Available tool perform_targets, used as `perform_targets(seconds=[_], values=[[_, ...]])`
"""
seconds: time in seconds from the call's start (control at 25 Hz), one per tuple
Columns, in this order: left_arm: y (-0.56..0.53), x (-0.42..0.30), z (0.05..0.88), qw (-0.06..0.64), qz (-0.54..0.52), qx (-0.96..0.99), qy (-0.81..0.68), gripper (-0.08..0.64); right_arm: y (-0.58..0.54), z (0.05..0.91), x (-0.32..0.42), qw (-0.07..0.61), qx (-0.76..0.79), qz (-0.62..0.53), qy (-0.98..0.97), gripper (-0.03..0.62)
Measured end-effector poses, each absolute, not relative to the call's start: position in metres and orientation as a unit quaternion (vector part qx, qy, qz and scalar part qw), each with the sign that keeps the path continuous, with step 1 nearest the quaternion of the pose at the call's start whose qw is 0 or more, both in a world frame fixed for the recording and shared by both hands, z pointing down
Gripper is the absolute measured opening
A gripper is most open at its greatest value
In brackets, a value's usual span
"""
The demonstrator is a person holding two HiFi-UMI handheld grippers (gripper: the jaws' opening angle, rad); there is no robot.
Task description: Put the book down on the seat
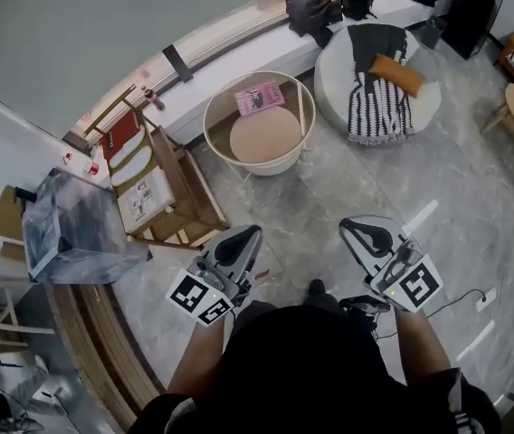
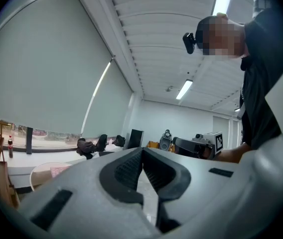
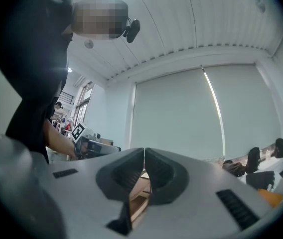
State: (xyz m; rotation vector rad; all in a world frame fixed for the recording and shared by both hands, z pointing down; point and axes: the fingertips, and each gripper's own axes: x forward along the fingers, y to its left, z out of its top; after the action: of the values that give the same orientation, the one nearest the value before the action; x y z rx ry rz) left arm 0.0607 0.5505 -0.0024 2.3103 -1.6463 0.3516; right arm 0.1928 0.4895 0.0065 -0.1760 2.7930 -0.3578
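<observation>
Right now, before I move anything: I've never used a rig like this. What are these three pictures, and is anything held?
There is no robot arm: a person holds a two-jaw gripper in each hand. The head view looks steeply down from the person's head and shows the left gripper and the right gripper. The other two pictures come from a camera riding on each gripper, looking along its jaws. In both, the jaws are together with nothing between them, so nothing is held. The pink book lies on the round side table. Right of it in the head view stands a round white seat with a striped blanket and an orange cushion.
</observation>
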Motion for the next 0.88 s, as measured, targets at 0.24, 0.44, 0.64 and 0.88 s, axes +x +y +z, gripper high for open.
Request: perform_targets(seconds=[0.24, 0.44, 0.64, 0.88], values=[[0.519, 0.067, 0.024, 0.159, 0.14, 0.795, -0.568, 0.023, 0.464, 0.043, 0.189, 0.16, -0.043, -0.174, 0.971, 0.029], [0.507, 0.043, 0.033, 0.177, 0.136, 0.777, -0.589, 0.023, 0.45, 0.064, 0.172, 0.143, -0.027, -0.192, 0.971, 0.029], [0.484, 0.019, 0.047, 0.192, 0.113, 0.773, -0.595, 0.023, 0.423, 0.071, 0.148, 0.141, -0.013, -0.205, 0.968, 0.029], [0.429, -0.018, 0.048, 0.185, 0.077, 0.781, -0.591, 0.023, 0.373, 0.072, 0.108, 0.129, -0.029, -0.206, 0.97, 0.029]])
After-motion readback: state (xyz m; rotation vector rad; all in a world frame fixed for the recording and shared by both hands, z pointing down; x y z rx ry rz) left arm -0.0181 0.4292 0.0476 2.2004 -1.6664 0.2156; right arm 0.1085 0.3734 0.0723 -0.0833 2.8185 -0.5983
